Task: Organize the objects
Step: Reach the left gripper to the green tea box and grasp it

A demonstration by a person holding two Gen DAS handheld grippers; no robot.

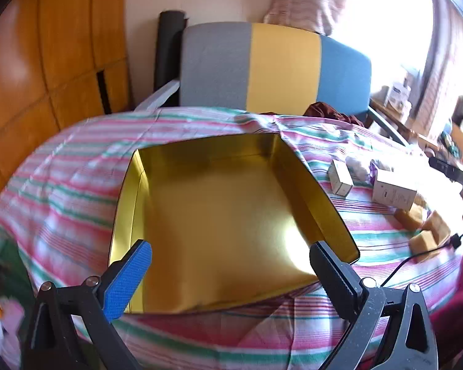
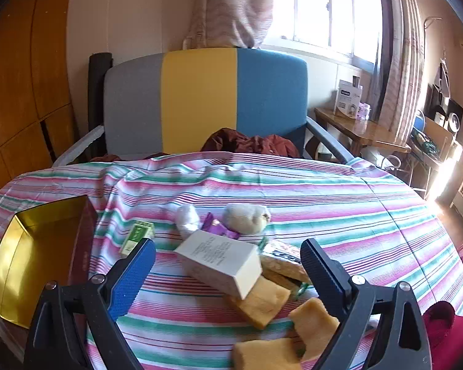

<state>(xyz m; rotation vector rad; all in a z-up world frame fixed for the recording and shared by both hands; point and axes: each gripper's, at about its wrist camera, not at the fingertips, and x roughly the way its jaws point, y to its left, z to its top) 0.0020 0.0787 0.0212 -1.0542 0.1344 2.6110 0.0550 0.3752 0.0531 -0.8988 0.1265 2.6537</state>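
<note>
Right gripper [image 2: 228, 265] around white box [image 2: 220, 262]

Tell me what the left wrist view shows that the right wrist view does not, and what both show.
Only the left wrist view shows the whole bare floor of the gold-lined open rectangular box, with the left gripper above its near edge, jaws wide apart and holding nothing.

Only the right wrist view shows the small green carton, the window and the right gripper, also open.

Both show the white rectangular carton, the yellow sponge blocks, the striped tablecloth and the grey, yellow and blue chair.
</note>
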